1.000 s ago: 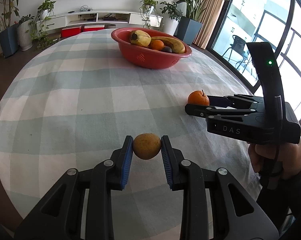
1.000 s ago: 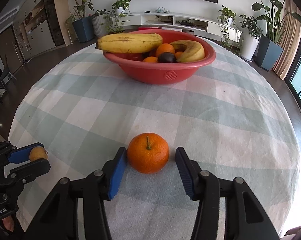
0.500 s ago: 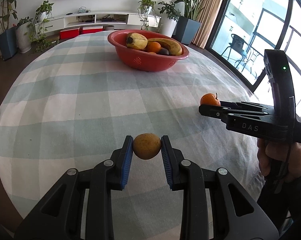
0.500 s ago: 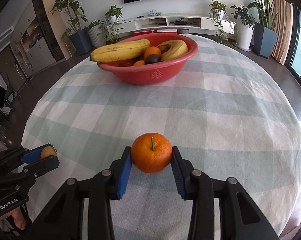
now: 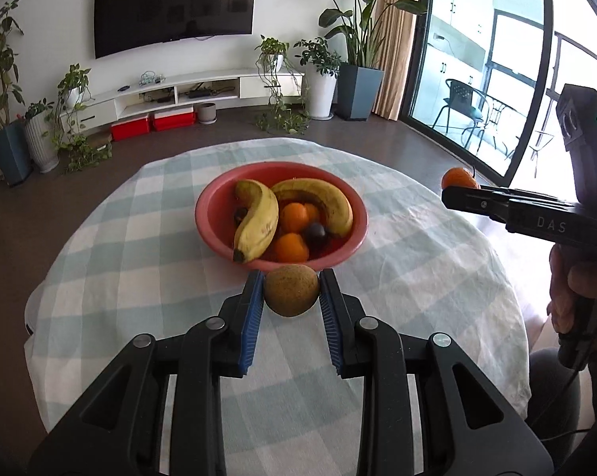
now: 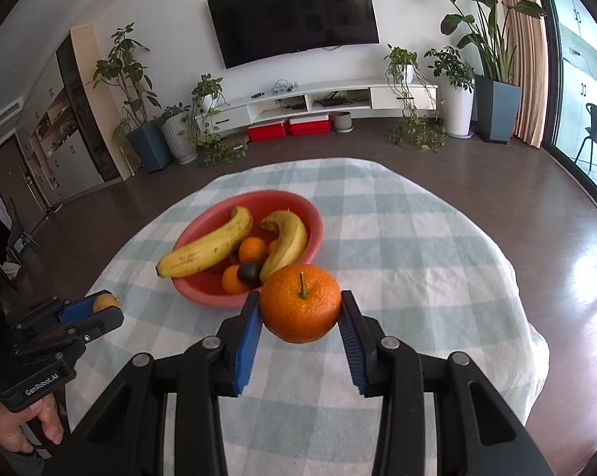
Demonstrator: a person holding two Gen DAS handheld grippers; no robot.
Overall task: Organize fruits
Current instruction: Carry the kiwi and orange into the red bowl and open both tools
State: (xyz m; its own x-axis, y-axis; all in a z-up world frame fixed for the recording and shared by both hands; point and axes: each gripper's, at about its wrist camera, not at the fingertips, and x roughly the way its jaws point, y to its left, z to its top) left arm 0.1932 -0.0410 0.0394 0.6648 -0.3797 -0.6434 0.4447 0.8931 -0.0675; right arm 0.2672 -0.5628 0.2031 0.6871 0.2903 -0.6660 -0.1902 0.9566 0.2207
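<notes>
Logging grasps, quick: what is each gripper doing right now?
Left gripper: closed on the brown fruit.
Right gripper: closed on the orange.

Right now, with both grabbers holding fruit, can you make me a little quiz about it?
1. True or false: the left gripper holds the orange.
2. How many bananas lie in the red bowl?
3. Choose one. The brown fruit is: A) lying on the tablecloth, B) pinched between two blue pads, C) lying in the bowl.

Key
1. False: the right gripper holds the orange.
2. Two.
3. B.
</notes>
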